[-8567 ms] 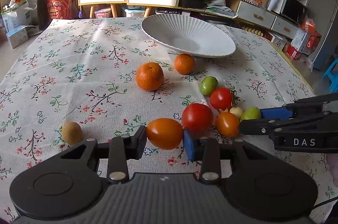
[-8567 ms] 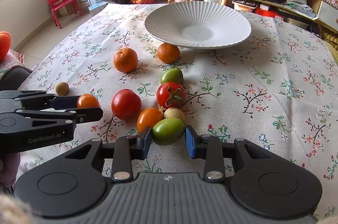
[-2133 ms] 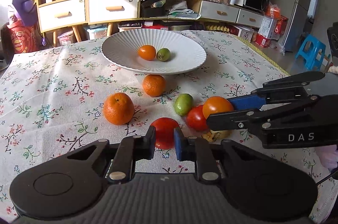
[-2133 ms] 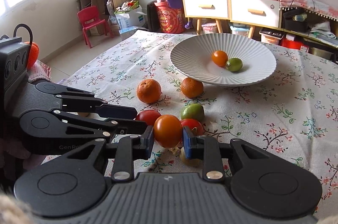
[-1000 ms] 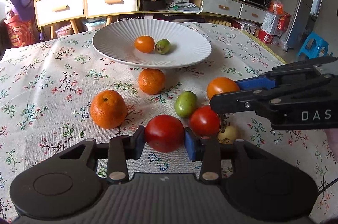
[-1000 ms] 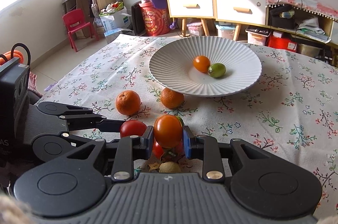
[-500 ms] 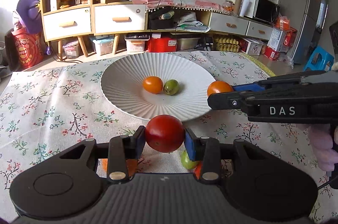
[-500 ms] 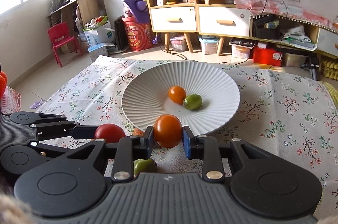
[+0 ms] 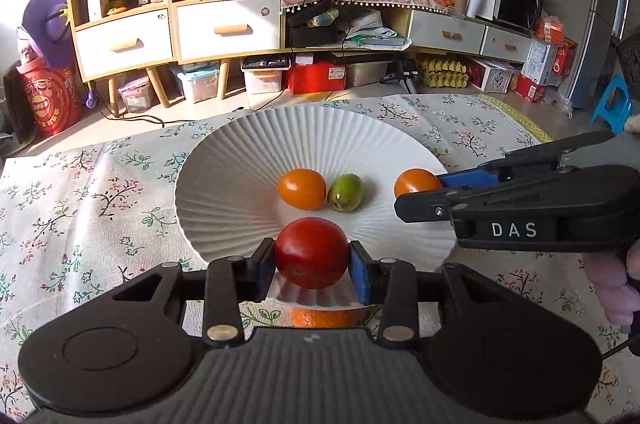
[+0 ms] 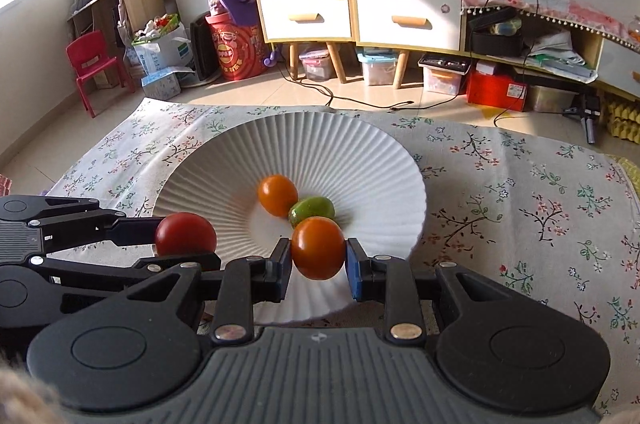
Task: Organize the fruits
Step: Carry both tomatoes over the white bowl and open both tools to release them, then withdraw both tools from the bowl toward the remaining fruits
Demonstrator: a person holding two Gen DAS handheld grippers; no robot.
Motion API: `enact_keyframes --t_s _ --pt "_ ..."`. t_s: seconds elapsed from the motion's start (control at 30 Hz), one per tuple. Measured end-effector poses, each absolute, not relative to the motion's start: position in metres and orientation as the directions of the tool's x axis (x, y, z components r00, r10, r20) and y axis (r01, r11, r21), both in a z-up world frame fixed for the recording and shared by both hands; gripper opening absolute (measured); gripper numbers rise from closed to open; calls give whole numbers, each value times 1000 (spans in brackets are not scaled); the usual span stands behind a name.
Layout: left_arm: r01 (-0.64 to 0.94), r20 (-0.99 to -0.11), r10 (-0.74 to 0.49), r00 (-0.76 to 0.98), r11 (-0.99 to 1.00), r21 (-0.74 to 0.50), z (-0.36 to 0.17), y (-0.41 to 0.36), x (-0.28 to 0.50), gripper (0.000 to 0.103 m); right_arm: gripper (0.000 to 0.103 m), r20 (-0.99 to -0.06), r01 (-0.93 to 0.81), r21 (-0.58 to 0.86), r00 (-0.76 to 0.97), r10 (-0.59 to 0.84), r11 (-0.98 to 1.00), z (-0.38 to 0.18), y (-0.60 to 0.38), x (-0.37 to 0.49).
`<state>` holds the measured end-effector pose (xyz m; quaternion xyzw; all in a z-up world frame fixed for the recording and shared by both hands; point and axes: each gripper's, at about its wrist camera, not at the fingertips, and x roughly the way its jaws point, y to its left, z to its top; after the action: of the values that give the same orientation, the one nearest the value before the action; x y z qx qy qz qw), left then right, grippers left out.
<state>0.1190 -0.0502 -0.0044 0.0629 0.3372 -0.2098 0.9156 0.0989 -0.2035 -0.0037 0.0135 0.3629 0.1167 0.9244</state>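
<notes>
My left gripper (image 9: 311, 264) is shut on a red tomato (image 9: 311, 251) and holds it over the near rim of the white ribbed plate (image 9: 224, 160). My right gripper (image 10: 318, 266) is shut on an orange tomato (image 10: 317, 247) over the same plate (image 10: 360, 152). An orange tomato (image 9: 301, 187) and a green fruit (image 9: 345, 192) lie in the plate's middle. The right gripper (image 9: 416, 190) with its tomato shows at the right in the left wrist view. The left gripper (image 10: 186, 242) with the red tomato shows at the left in the right wrist view.
An orange (image 9: 324, 318) lies on the flowered tablecloth (image 9: 80, 192) under the plate's near edge, mostly hidden. The table's far edge runs just behind the plate. Shelves, drawers and boxes stand on the floor beyond.
Both grippers have moved forward and lower over the plate with their tomatoes. The loose fruits on the cloth have dropped out of view beneath them.
</notes>
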Motion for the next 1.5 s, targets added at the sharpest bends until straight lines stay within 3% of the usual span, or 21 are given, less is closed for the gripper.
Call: enact_keyframes --t_s 0.9,1.17,1.5 --pt "453 -641 -367 674 891 -33 -10 -50 138 38 27 -665 -253 64 710 230 965 -6 -196 109" --pt "430 -634 -358 686 902 -44 -3 -44 133 59 45 -648 -216 78 730 214 973 0 -201 102" --pt "436 -617 -365 697 899 -40 13 -39 110 75 64 -624 -187 98 754 207 977 16 -207 84"
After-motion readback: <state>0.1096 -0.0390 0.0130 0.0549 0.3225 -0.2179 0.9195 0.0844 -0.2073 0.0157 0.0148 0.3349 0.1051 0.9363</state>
